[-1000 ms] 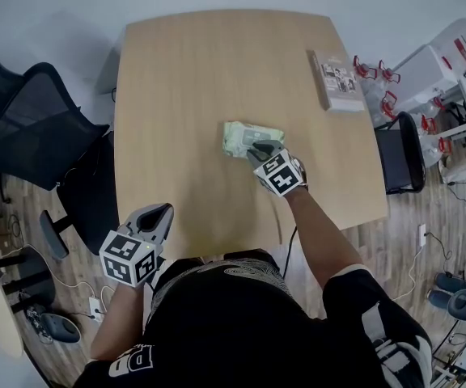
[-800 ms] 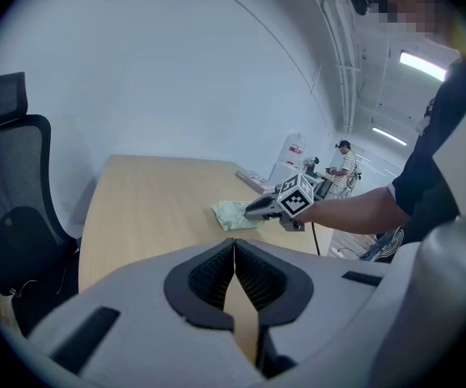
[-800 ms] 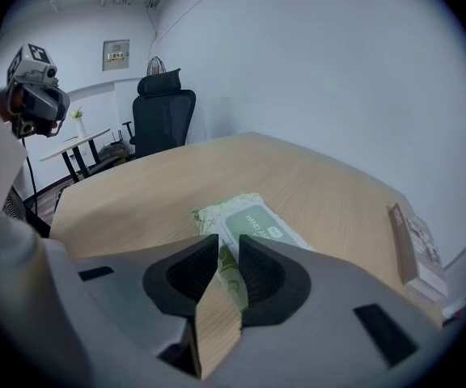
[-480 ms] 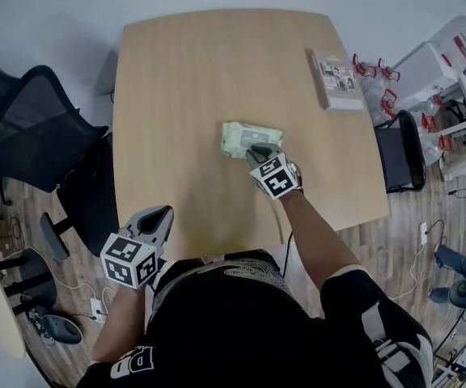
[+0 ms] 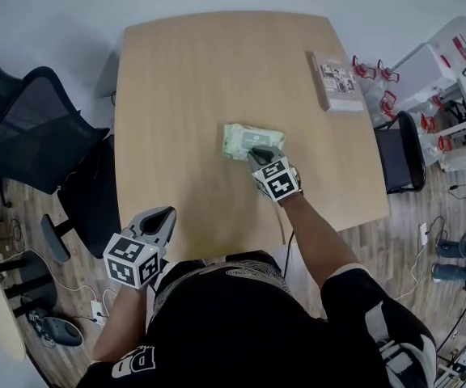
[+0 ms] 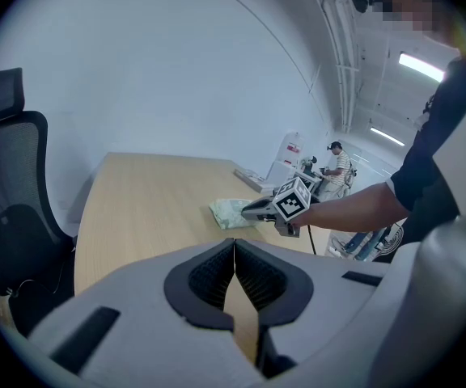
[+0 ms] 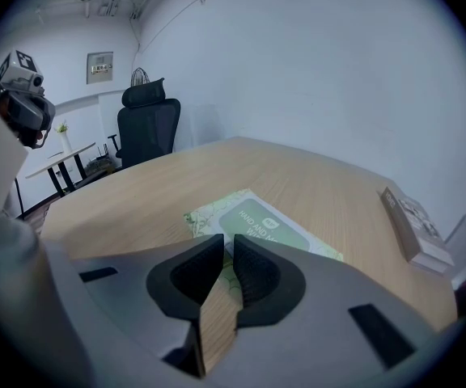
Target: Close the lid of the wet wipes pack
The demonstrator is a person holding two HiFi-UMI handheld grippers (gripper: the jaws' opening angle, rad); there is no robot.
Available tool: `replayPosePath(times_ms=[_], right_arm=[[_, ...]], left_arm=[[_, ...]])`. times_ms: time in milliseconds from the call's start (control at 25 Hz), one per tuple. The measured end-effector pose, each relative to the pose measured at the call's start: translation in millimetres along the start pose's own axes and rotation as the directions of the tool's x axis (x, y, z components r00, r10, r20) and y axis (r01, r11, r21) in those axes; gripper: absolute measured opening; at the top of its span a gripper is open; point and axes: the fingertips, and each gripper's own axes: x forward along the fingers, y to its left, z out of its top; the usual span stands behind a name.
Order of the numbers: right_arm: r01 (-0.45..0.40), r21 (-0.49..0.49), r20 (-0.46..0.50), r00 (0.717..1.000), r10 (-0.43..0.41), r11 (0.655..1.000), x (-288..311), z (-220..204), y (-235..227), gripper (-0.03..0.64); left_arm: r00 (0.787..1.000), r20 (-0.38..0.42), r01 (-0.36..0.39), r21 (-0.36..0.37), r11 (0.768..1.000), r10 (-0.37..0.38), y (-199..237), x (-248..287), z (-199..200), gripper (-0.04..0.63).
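Note:
A pale green wet wipes pack [image 5: 247, 138] lies flat near the middle of the wooden table [image 5: 192, 79]. In the right gripper view, the pack [image 7: 269, 226] shows a darker green lid label that lies flat on top. My right gripper [image 5: 260, 151] points down at the pack's near edge. Its jaws [image 7: 228, 246] are closing to a narrow gap with nothing between them. My left gripper [image 5: 162, 216] hangs off the table's near left corner, far from the pack, its jaws [image 6: 234, 246] shut on nothing. From there the pack [image 6: 230, 212] and the right gripper [image 6: 247, 213] show in the distance.
A flat box [image 5: 336, 80] lies at the table's far right edge. A black office chair [image 5: 43, 128] stands left of the table, another [image 5: 400, 157] at its right. White shelving with red items [image 5: 431, 67] is beyond. A person [image 6: 338, 163] stands in the far background.
My right gripper has shifted slightly left along the pack's near edge and rolled a little, and its jaws look narrower. The left gripper has stayed put.

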Motion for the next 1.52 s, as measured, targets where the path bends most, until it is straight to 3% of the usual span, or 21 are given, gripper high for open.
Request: replayPosePath(times_ms=[320,560,720,1160,1520], right_arm=[[0.02,0.064,0.014,1.0,-0.021,0.998,0,1,-1,0.044],[0.005,0.209,0.006,1.0,-0.006,0.978,-4,5,-4,0.044],[0.01,0.271,0.081,0.996,-0.033,0.963,-27,21,5,0.043],[-0.028,0.414,0.34,0.932,-0.126,0.91,-143,64,100,0.006],[-0.111,0.407,0.435,0.896,-0.085,0.906,-219,81,180,0.006]], left_arm=[[1.0,0.011,0.017,0.012,1.0,-0.017,1,-9,0,0.02],[0.999,0.024,0.04,0.022,0.999,-0.041,5,-21,-3,0.02],[0.996,0.036,0.081,0.043,0.996,-0.082,5,-27,-3,0.02],[0.967,0.059,0.235,0.154,0.96,-0.247,-11,-51,4,0.02],[0.936,0.109,0.313,0.185,0.932,-0.335,-43,-56,14,0.02]])
